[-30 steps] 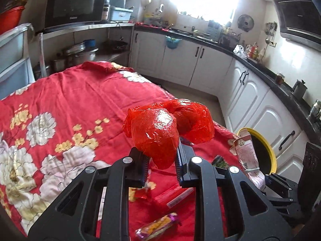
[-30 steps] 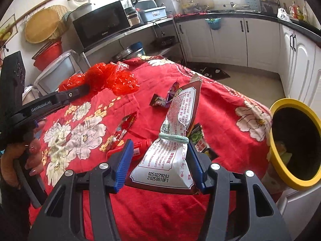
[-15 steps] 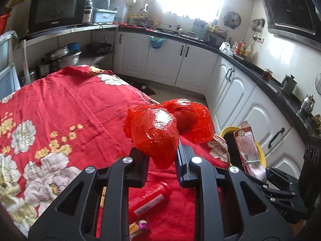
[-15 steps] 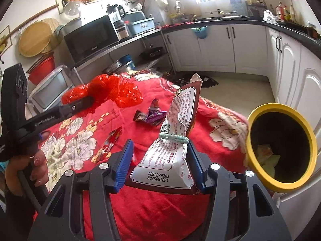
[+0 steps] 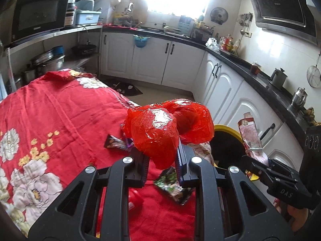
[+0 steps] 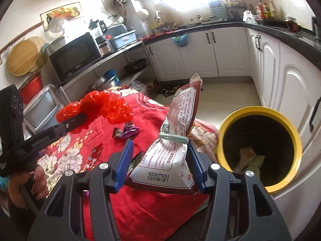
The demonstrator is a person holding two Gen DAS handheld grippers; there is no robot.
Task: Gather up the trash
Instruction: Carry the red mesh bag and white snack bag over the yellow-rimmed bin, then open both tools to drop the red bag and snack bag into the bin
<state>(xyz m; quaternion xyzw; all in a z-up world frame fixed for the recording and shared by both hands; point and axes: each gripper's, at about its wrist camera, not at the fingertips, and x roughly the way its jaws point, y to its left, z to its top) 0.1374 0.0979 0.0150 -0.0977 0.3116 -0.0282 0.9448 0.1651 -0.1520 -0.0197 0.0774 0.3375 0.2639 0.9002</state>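
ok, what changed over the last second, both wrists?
Both grippers swung toward the yellow-rimmed bin, which now looms larger in the right view. Nothing grabbed or released. Unchanged: left gripper clamps the crumpled red plastic bag; right gripper holds the tied printed snack pouch.

snack bag [image 6: 170, 156]: "025027920J", "20250818F1" | left tool [image 6: 80, 118]: "GenRobot.AI"

Plastic bag [image 5: 166, 128]: I see glossy red.
Snack pouch [image 6: 172, 150]: white and maroon, printed text.
Bin [image 6: 291, 132]: yellow rim, dark inside.
Tablecloth [image 5: 60, 116]: red, white and yellow flowers.
Cabinets [image 5: 152, 60]: white.
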